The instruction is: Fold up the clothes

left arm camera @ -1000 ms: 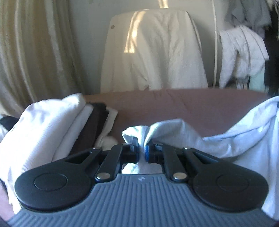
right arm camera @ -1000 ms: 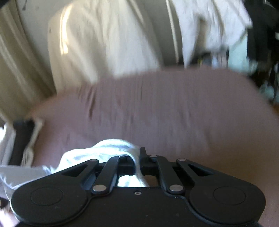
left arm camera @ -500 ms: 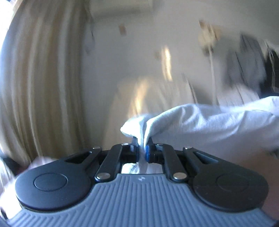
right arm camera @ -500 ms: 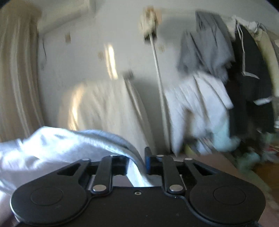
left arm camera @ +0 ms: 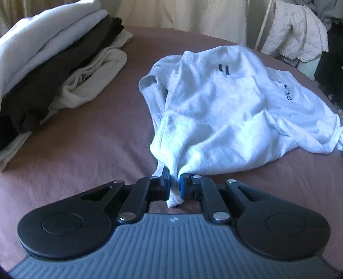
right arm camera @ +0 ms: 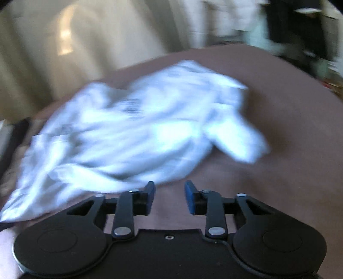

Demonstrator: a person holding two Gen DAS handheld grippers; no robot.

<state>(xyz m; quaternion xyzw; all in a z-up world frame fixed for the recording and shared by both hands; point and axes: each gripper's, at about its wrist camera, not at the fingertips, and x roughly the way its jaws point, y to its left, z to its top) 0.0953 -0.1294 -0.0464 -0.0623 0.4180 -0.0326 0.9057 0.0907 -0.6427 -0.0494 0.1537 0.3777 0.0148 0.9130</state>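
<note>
Closest in, left gripper is clamped on a bunched corner of the white T-shirt, a small tail of fabric poking out below the blue pads. Right gripper has its jaws spread apart with nothing between them; only brown sheet shows in the gap, shirt edge just beside the left finger. Right wrist view is motion-blurred, so details there are soft.

Shirt lies crumpled on the brown bedsheet, mid-bed, spreading up and to the right from the left gripper. Dark script lettering near its right side, two short dark marks near the top, not readable. One end of it trails toward the right edge of the left wrist view.

Farther left, well apart from the shirt, a stack of folded clothes: white on top, dark brown in the middle, cream below.

Beyond the bed, a pale quilted jacket hangs at upper right, and cream curtains run along the back.
</note>
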